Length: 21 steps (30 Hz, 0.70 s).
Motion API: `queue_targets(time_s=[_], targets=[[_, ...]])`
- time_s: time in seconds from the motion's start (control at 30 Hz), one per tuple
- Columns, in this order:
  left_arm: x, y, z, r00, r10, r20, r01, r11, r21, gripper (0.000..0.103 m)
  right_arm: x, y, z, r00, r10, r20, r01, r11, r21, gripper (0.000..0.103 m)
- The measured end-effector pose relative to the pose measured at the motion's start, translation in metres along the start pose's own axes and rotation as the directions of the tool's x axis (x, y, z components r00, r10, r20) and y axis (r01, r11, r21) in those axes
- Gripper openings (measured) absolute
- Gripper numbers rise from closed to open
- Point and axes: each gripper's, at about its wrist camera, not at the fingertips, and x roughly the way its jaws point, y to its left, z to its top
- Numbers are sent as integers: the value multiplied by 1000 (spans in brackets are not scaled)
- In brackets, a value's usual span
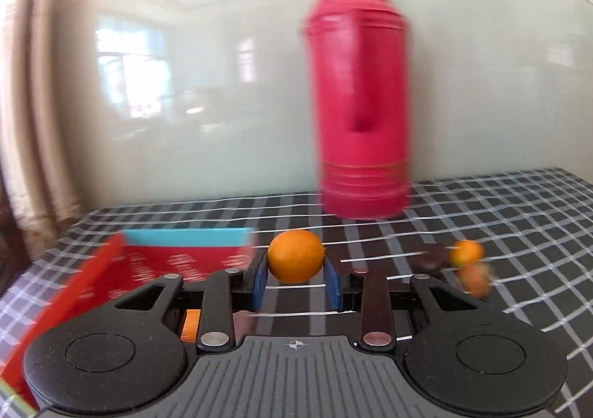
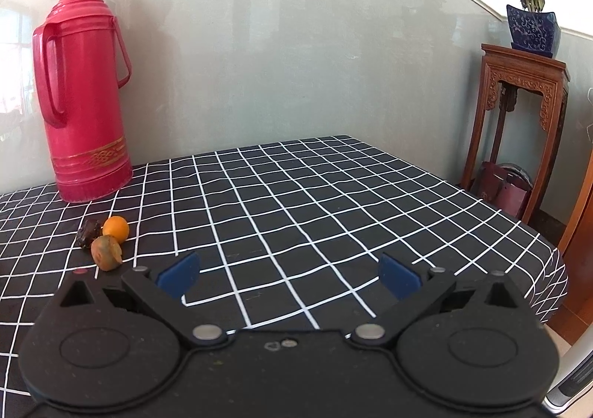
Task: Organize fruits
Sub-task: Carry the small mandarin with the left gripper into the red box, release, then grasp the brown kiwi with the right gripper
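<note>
In the left wrist view my left gripper (image 1: 295,279) is shut on an orange (image 1: 295,255), its blue pads pressing both sides, and the fruit is lifted above the checked tablecloth (image 1: 519,232). A red box (image 1: 155,269) with a blue inner wall lies to the left, with something orange showing in it under the gripper. Three small fruits lie together on the cloth: a small orange (image 2: 116,228), a browned orange (image 2: 106,252) and a dark piece (image 2: 89,232). My right gripper (image 2: 289,275) stands open over bare cloth, to the right of them.
A tall red thermos (image 2: 79,99) stands at the back against the pale wall. Beyond the table's right edge (image 2: 556,262) is a carved wooden stand (image 2: 519,114) with a blue plant pot (image 2: 532,29) on top.
</note>
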Motion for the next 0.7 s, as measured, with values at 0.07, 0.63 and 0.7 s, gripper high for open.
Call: queue_targets(time_s=[0.07, 0.63, 0.7], targets=[[0, 21, -2, 998, 61, -12, -61, 998, -27, 33, 0, 6, 0, 1000, 2, -1, -2, 1000, -9, 97], [3, 119, -26, 952, 253, -173, -278, 950, -141, 97, 9, 74, -5, 993, 113, -27, -115, 986, -120, 97], [-6, 121, -22, 960, 250, -127, -266, 955, -130, 97, 13, 80, -4, 986, 160, -47, -165, 979, -116, 97]])
